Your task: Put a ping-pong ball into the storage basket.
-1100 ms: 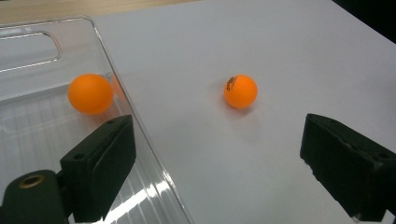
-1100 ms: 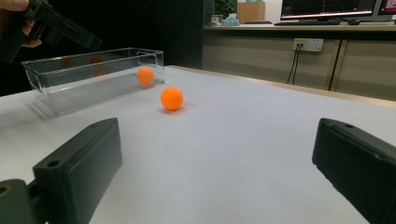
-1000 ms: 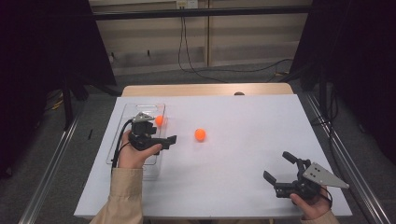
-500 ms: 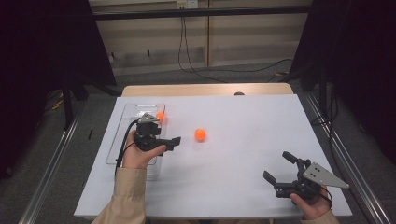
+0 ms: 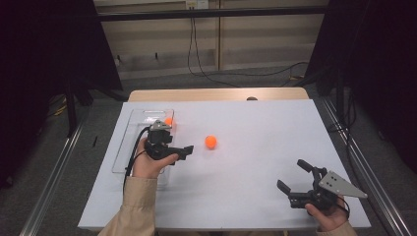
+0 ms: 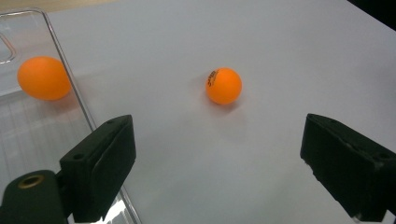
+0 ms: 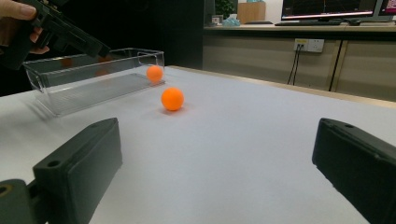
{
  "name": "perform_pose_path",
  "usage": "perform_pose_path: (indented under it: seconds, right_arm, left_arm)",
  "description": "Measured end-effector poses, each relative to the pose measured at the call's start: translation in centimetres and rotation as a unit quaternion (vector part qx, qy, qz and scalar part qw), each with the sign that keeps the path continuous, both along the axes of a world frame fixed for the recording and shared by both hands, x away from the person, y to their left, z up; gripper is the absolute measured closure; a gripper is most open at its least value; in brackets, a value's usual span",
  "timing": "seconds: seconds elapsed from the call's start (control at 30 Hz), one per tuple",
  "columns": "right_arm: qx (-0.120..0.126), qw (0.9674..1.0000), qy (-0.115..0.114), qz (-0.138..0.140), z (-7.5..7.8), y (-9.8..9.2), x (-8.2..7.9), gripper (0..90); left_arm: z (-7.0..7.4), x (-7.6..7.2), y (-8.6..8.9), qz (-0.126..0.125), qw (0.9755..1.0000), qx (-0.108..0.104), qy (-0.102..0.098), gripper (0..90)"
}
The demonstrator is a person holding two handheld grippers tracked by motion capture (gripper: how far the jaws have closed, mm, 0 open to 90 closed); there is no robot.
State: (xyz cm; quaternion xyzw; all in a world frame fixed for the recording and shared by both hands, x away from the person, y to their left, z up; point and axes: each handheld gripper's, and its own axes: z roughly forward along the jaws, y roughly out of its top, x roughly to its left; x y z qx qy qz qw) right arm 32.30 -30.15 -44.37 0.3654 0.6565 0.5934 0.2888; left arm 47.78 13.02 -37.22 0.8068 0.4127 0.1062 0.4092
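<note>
One ball [image 6: 223, 85] ahead of left claw [image 6: 224, 172]

The broad white tabletop [image 5: 255, 187] lies flat, and a pale wooden strip [image 5: 216, 94] runs along its far edge. Beyond it, thin black cables [image 5: 206, 73] trail over the grey carpeted floor [image 5: 236, 81]. Black curtains [image 5: 44, 59] hang at both sides. A silver metal rail [image 5: 54, 177] runs beside the table's left. Off in the background, there's a white wall socket [image 7: 309, 45] under a lit flat monitor [image 7: 329, 7].
</note>
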Motion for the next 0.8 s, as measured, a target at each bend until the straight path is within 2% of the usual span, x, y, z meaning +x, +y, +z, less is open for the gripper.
perform_pose_path:
  seconds: [0.37,0.8]
  right_arm:
    - [0.0,1.0,-0.001,0.0,0.0,0.0,0.0,1.3]
    - [0.002,1.0,-0.001,0.001,0.0,0.0,0.0,1.3]
  left_arm:
    - [-0.3,0.0,-0.8,-0.006,1.0,0.005,0.001,10.5]
    - [-0.9,0.2,-1.7,0.001,0.9999,0.013,-0.004,10.2]
